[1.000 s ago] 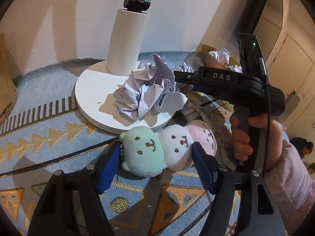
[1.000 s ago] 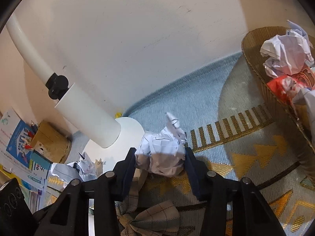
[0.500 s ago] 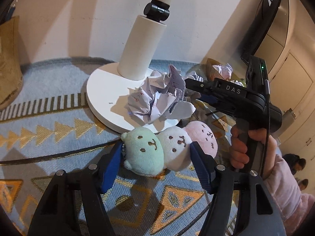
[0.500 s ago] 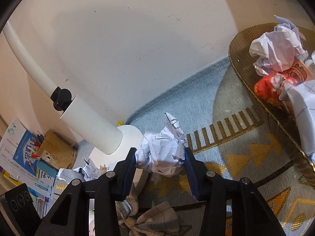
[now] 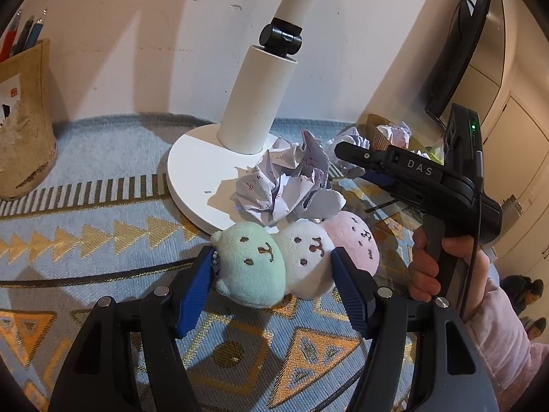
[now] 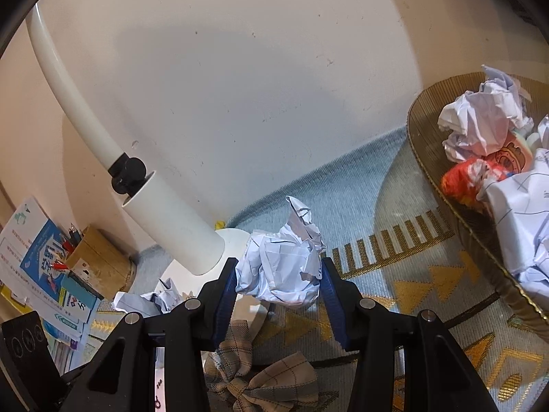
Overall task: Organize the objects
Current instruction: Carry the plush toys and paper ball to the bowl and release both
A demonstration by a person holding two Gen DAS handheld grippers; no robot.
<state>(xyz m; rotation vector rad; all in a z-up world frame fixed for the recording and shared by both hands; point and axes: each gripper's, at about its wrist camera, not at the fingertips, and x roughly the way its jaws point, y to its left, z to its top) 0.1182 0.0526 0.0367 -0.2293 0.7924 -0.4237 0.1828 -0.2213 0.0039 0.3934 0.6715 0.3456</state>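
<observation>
- Left wrist view: my left tool (image 5: pixel 272 276) is clamped on the string of three plush balls, mint, white and pink (image 5: pixel 295 257), its blue pads pressing the mint and white ones while the pink one sticks out past the right pad.
- Over the last second the lamp post and the tan pen holder (image 5: pixel 22 120) have swung into the upper left of the frame, and the plush now seems to hang above the patterned blue-and-gold mat (image 5: pixel 85 213). I take that to mean the plush is picked up and on its way.
- Right wrist view: my right tool (image 6: pixel 278 286) grips a crumpled ball of white lined paper (image 6: pixel 281 267). The woven brown basket of paper scraps (image 6: pixel 429 158) has drawn closer and now fills more of the right edge, so I judge this ball is headed there.
- A larger crumpled sheet (image 5: pixel 284 182) still lies on the white round lamp base (image 5: pixel 199 171), and a checked cloth (image 6: pixel 260 374) lies on the mat at the bottom of the right view. Both remain to be sorted.
- Room to move: the mat between my paper ball and the basket rim is bare. The white lamp post (image 6: pixel 171 230) stands close at left, and my right tool sits just beside the plush in the left view.
</observation>
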